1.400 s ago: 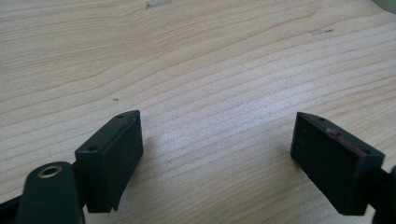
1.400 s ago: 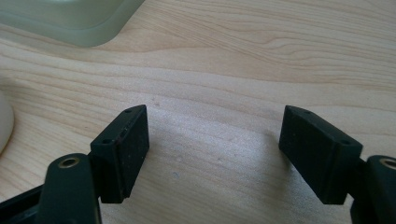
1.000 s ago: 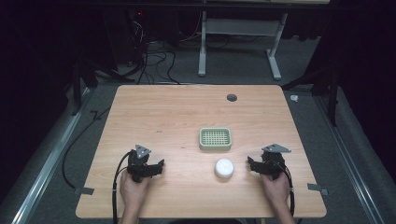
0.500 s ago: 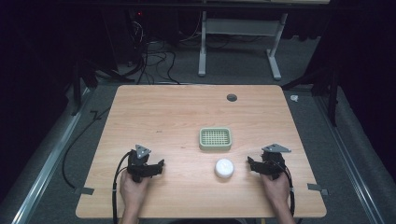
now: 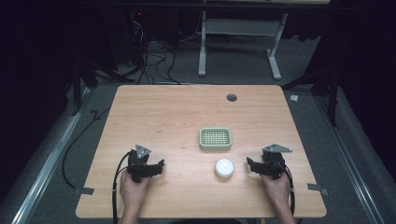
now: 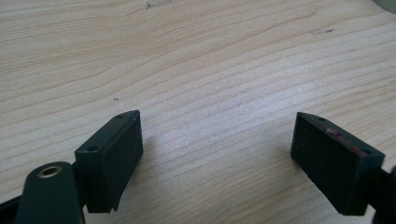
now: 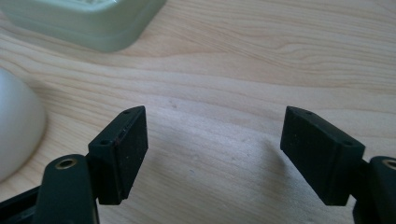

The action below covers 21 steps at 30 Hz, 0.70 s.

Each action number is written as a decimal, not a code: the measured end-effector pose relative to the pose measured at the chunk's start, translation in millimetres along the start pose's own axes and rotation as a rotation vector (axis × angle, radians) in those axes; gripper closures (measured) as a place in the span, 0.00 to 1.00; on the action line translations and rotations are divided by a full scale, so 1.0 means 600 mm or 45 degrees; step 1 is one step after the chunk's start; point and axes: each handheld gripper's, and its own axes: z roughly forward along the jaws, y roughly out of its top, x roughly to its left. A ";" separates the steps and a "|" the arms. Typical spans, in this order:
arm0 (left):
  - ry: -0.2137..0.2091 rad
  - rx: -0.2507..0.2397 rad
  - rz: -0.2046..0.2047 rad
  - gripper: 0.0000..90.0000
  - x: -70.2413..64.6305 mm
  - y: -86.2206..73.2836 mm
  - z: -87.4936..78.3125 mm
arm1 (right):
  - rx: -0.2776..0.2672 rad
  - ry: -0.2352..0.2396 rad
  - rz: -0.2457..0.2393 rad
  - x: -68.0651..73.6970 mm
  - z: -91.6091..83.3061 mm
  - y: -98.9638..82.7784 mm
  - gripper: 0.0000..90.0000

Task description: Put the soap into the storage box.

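On the light wooden bench [image 5: 177, 121], the round white soap bar [image 5: 224, 167] lies just in front of the pale green slotted soap dish [image 5: 215, 138]. The right gripper [image 5: 252, 165], near the soap's right, has just been opening its jaws, with nothing between them. The left gripper [image 5: 159, 166], well left of the soap, is spread and empty.

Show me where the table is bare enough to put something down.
The table's far half, beyond the green tray, is bare except a dark hole. Also free: the stretch between left gripper and white soap. Tightest: soap, tray and right gripper.
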 end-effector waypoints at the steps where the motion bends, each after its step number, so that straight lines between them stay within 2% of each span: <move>1: 0.000 0.000 0.000 0.19 0.000 0.000 0.000 | -0.009 0.008 -0.003 0.000 -0.002 0.001 0.26; 8: 0.000 0.000 0.000 0.19 0.000 0.000 0.000 | -0.053 0.073 -0.002 0.011 -0.019 0.007 0.26; 14: 0.000 0.000 0.000 0.19 0.000 0.000 0.000 | -0.079 0.125 -0.026 0.026 -0.029 0.012 0.25; 15: 0.000 0.000 0.000 0.19 0.000 0.000 0.000 | -0.088 0.155 -0.035 0.033 -0.033 0.014 0.25; 21: 0.000 0.000 0.000 0.19 0.000 0.000 0.000 | -0.093 0.190 -0.075 0.051 -0.039 0.019 0.25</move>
